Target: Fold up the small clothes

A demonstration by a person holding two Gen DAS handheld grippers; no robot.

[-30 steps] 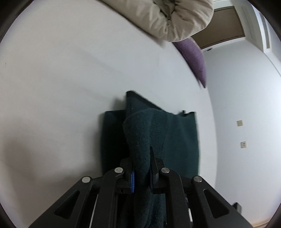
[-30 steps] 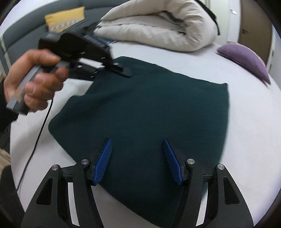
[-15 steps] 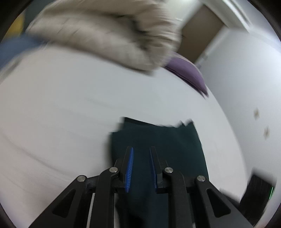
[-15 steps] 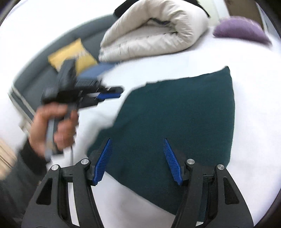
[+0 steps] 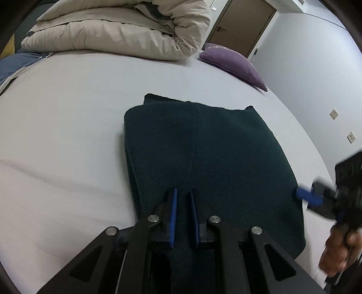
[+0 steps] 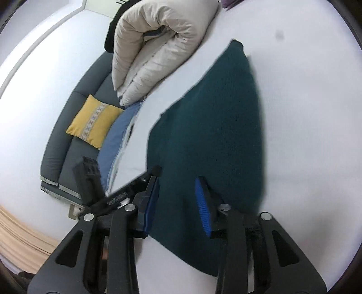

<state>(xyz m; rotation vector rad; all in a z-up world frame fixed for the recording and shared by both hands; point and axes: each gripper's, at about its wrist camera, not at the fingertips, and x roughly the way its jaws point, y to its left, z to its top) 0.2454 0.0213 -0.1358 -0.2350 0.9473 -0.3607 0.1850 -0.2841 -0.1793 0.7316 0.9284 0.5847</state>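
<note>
Hovering low in frame, left gripper (image 5: 182,199) jaws slightly parted, gripping nothing, over near edge of folded dark green garment (image 5: 203,158). Right gripper (image 6: 178,199) jaws spread wide, empty, above same garment, which lies mid-frame on the white bed (image 5: 67,113). Advice: pinch both layers at near edge, lift evenly. Beyond: rolled beige duvet (image 5: 117,29), purple cushion (image 5: 233,63), brown door (image 5: 244,20) upper right.

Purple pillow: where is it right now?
Left wrist view, upper right: the purple pillow lies on the bed beyond the green garment, beside the rolled duvet.
</note>
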